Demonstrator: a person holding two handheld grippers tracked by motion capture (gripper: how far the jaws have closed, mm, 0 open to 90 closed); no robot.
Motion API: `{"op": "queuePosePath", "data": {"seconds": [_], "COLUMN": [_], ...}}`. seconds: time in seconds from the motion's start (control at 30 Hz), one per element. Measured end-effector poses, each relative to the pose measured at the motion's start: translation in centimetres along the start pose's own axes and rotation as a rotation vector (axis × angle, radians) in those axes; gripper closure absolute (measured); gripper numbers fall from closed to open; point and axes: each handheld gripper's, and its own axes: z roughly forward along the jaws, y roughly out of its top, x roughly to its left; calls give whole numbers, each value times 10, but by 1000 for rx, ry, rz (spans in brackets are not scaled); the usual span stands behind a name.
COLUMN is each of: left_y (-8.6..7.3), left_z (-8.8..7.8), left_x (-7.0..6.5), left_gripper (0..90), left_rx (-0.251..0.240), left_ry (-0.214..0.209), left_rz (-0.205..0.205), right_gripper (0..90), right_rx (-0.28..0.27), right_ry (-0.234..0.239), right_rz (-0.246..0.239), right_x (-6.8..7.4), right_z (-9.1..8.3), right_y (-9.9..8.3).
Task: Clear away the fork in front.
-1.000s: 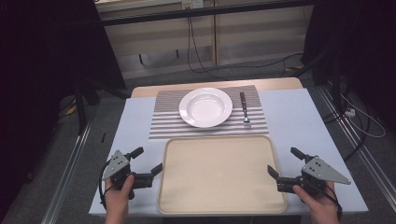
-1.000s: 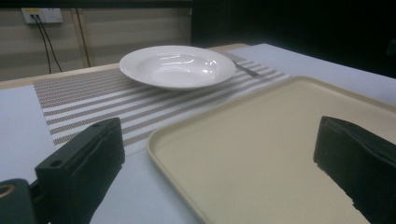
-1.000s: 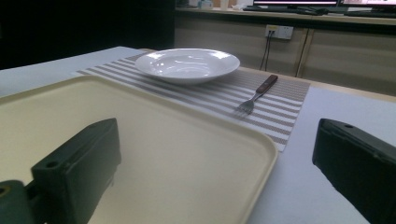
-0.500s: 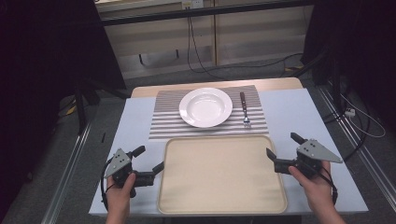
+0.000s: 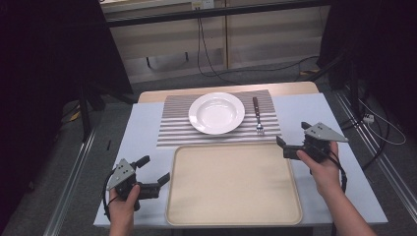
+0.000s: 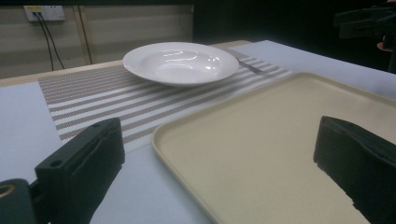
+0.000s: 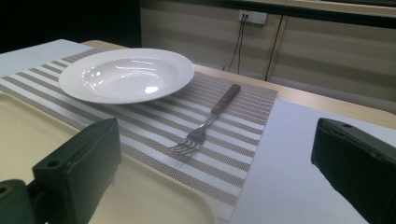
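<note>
Right gripper view shows the right gripper (image 7: 212,172) wide open and empty, the fork (image 7: 208,122) lying ahead between its fingers, not yet grasped

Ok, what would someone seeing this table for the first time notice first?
Probably the white plate at the middle of the striped placemat, with a fork lying beside it, tines toward the person. In front lies a big empty beige tray, flanked by the left gripper and right gripper, both open.
</note>
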Motion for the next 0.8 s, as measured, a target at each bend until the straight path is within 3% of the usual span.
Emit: {"op": "queuePosePath", "data": {"seconds": [0.23, 0.57, 0.8], "left_y": [0, -1, -1], "left_z": [4, 4, 3], "left_x": [0, 1, 1], "left_gripper": [21, 20, 21], "left_rx": [1, 12, 8], "left_ry": [-8, -6, -4], "left_rz": [-3, 4, 3], "right_gripper": [19, 21, 20], "right_rx": [35, 103, 127], "right_ry": [23, -13, -10], "right_rz": [20, 4, 2], "right_x": [-5, -15, -16], "right_z": [18, 50, 73], "right_y": [8, 22, 28]}}
